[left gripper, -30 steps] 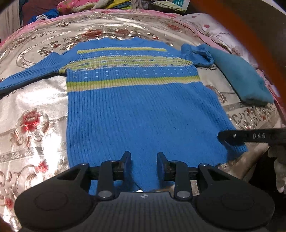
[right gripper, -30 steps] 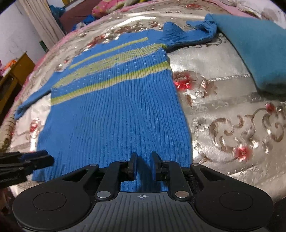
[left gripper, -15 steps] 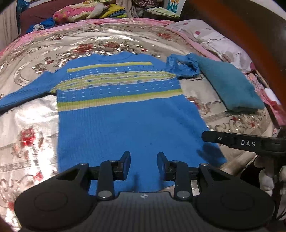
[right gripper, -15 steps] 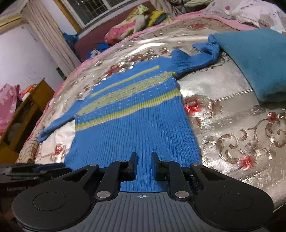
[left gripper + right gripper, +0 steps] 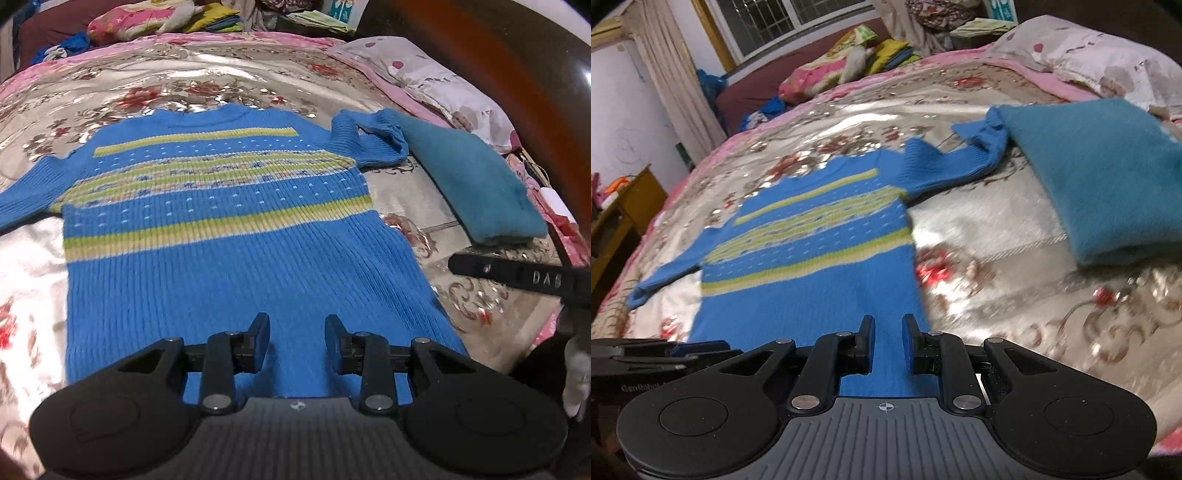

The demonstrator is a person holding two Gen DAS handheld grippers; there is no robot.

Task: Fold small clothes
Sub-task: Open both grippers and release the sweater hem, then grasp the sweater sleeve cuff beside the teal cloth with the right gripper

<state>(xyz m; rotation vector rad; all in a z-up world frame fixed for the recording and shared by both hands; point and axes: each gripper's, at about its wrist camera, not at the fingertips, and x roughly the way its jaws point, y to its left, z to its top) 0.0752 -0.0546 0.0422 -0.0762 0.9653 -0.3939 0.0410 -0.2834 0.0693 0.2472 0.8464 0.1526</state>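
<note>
Two grippers hover low over the near hem of a blue striped sweater (image 5: 236, 266) spread flat, front up, on a bed (image 5: 33, 280) covered in a shiny floral spread; left gripper (image 5: 296, 341) fingers parted with a clear gap, nothing between them, sweater hem just below; right gripper (image 5: 888, 341) fingers also apart, narrower gap, gripping nothing; sweater's left-side sleeve stretched out, the other sleeve bunched and touching a folded teal garment (image 5: 476, 188) lying beside it; no containers seen in either view; left wrist view shows the right gripper's black finger marked DAS entering from the right edge, plus a dark wooden headboard (image 5: 517, 66); right wrist view alone shows a window (image 5: 783, 22), curtain (image 5: 668, 70), wooden furniture (image 5: 631, 199) at the left edge, and the left gripper's fingers at lower left; pillow (image 5: 1100, 55) and piled clothes (image 5: 846, 62) at the far side of the bed.
</note>
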